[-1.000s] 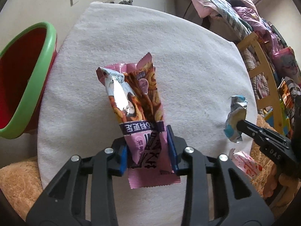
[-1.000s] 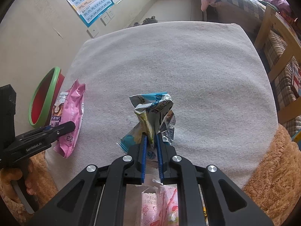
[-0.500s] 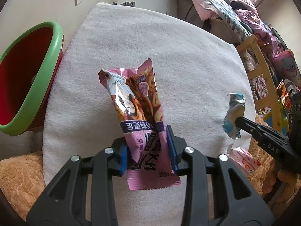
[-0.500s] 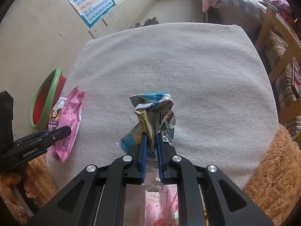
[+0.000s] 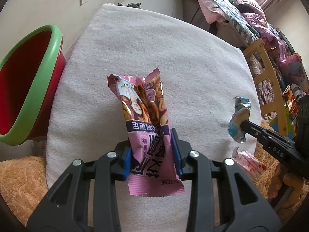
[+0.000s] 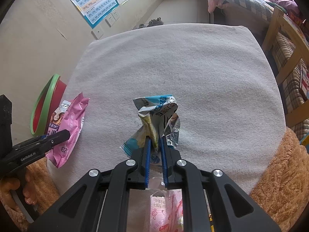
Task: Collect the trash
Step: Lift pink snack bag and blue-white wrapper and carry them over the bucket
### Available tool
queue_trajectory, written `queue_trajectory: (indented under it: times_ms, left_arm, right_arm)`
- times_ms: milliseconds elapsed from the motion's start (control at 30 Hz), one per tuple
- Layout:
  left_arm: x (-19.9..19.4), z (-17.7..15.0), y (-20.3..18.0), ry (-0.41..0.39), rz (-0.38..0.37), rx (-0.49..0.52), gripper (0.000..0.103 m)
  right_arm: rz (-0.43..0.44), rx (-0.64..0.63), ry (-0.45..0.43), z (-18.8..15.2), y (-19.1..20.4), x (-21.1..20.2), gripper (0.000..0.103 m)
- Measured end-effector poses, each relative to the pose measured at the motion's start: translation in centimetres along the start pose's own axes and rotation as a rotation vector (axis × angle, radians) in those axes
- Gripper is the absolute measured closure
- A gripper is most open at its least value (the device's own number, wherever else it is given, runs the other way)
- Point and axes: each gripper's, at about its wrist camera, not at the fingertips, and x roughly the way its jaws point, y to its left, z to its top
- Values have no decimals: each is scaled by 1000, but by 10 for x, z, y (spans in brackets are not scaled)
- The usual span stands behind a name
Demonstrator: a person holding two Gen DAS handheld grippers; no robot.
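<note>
My left gripper [image 5: 152, 137] is shut on a pink snack wrapper [image 5: 146, 119] and holds it above the white towel [image 5: 173, 58]. It also shows in the right wrist view [image 6: 69, 123]. My right gripper [image 6: 154, 141] is shut on a crumpled blue and silver wrapper [image 6: 156, 114], which also shows at the right of the left wrist view [image 5: 238, 119]. A red bin with a green rim [image 5: 25, 89] stands at the left, beside the towel's edge; it also shows in the right wrist view [image 6: 41, 108]. Another pink wrapper [image 6: 168, 210] lies below my right gripper.
The towel covers a table with fluffy orange fabric [image 6: 278, 174] around its near edge. A wooden bed frame [image 6: 280, 34] and bedding stand at the right. A wall with posters [image 6: 96, 2] is at the left.
My left gripper has moved left with the pink wrapper, so the red bin looks larger and closer. The right gripper has hardly moved.
</note>
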Motion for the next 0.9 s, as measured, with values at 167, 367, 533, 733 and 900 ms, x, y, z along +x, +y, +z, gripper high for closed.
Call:
queue_trajectory:
  times_ms: [167,367,533,733,900]
  left_arm:
    - [-11,1,2,-44,3,-4,71]
    - [-30,6,9,-102,22,-13,71]
    - [-43,7,22,-138,53,-33,71]
    - [-54,6,41,-168,88,-64,71]
    - [-62,5,59,-183,105,-95,71]
  right_arm:
    - [3,-2,-8,1,0,-3,93]
    - [17,-15,-25,2,6,-12,93]
    - [32,-40,-33,2,17,-16,93]
    - [42,-77,-40,3,32,-19,93]
    - [48,-98,-36,3,41,-18,93]
